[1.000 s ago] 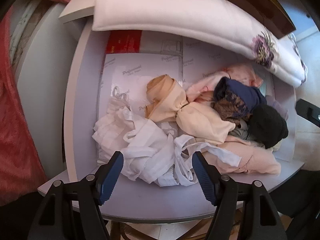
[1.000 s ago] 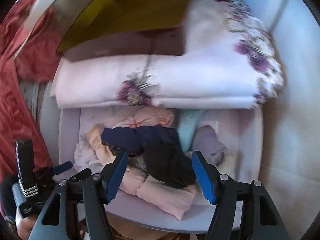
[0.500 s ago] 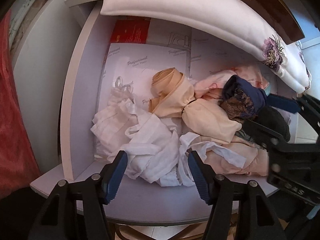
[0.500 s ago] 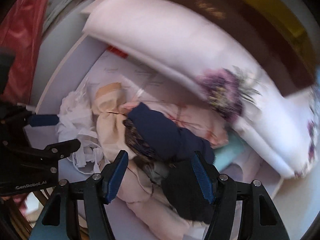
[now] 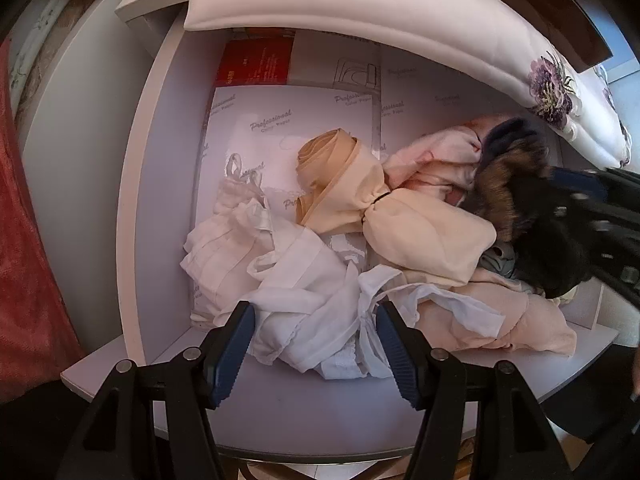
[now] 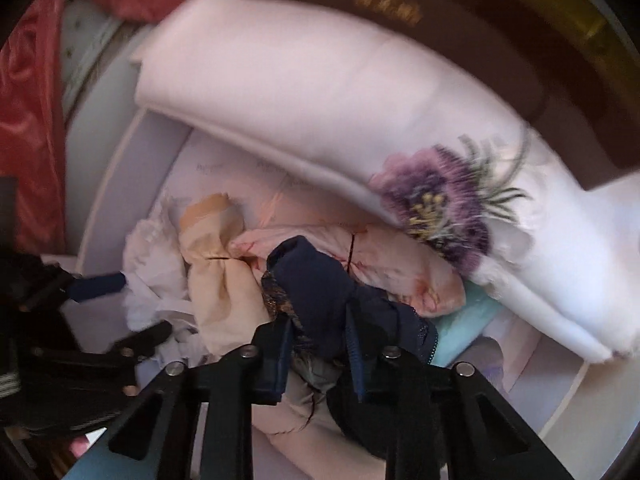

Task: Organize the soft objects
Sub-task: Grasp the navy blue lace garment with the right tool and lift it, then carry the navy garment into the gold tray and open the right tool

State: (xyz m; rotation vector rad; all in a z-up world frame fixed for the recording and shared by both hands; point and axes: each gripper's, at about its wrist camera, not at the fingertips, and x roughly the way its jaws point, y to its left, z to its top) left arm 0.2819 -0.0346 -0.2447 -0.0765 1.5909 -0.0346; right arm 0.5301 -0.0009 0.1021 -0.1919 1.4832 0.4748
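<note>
Through my left wrist camera I look straight down into a shallow white drawer (image 5: 160, 184) lined with printed paper. My left gripper (image 5: 312, 344) stands with its jaws spread, one either side of the crumpled white garment (image 5: 296, 280) at the near edge, pads not yet pressing it. Beside it lie a tied beige bundle (image 5: 384, 216), a pink one (image 5: 444, 160) and a pale peach piece (image 5: 500, 320). All of it is one loose heap, so I judge the sorting has hardly begun. The far left of the lining is bare, which gives me room to set things down. A padded floral cushion (image 5: 400, 12) overhangs the back wall, so lifting is freer toward the near rim.

Through my right wrist camera, my right gripper (image 6: 318, 354) is closing its jaws on the navy garment (image 6: 320, 280), whose cloth sits between the pads. The navy piece lies on top of the heap's right side, touching the pink bundle and the beige one. The cushion crowds close above and to the right. The left gripper stands just beside me on the left, so my clearest way out is straight up.
</note>
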